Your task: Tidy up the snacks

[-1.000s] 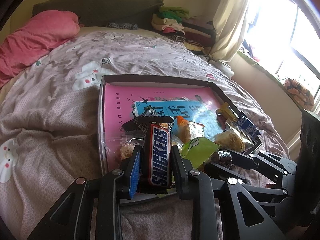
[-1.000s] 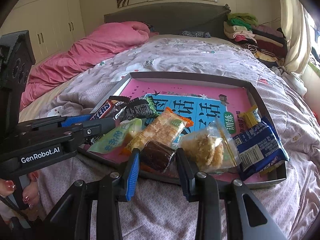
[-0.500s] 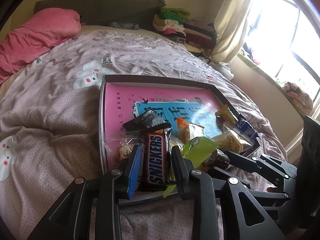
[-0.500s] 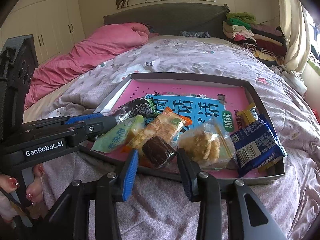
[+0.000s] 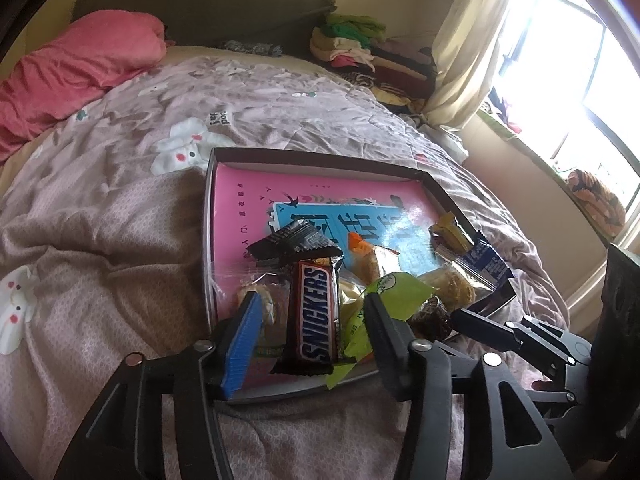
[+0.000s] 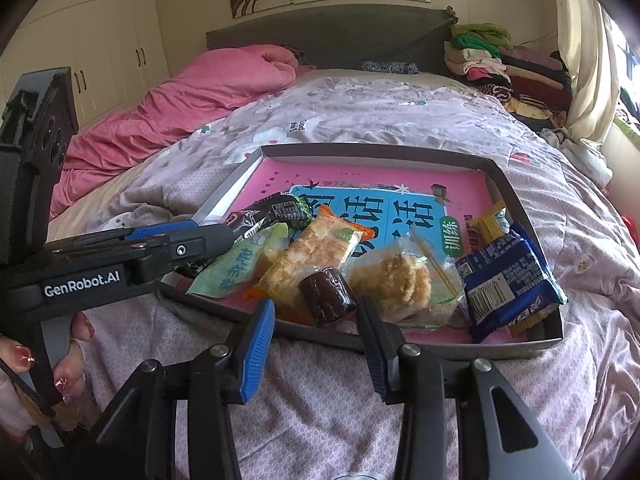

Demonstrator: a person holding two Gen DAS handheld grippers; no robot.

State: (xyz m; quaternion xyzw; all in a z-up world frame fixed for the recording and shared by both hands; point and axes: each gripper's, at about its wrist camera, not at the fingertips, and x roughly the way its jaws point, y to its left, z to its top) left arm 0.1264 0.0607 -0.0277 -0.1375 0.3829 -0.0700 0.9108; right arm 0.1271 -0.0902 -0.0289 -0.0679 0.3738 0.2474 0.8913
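A grey tray (image 5: 320,157) (image 6: 376,149) with a pink and blue liner lies on the bed and holds several snacks. My left gripper (image 5: 310,334) is open, its fingers standing apart on either side of a Snickers bar (image 5: 316,316) that lies at the tray's near edge. My right gripper (image 6: 316,326) is open and empty just in front of a dark brown wrapped cake (image 6: 326,298). A green packet (image 6: 236,266), an orange cracker packet (image 6: 316,256), a clear bag of biscuits (image 6: 404,280) and a blue packet (image 6: 508,276) lie in the tray.
The tray sits on a lilac quilt (image 6: 400,112). A pink duvet (image 6: 192,100) lies at the far left. Folded clothes (image 6: 500,64) are stacked by the headboard. A window (image 5: 560,60) is on the right. The left gripper's body (image 6: 100,268) reaches over the tray's left corner.
My left gripper's fingers have opened away from the Snickers bar, which now lies on the pile. My right gripper has opened and drawn back from the brown cake.
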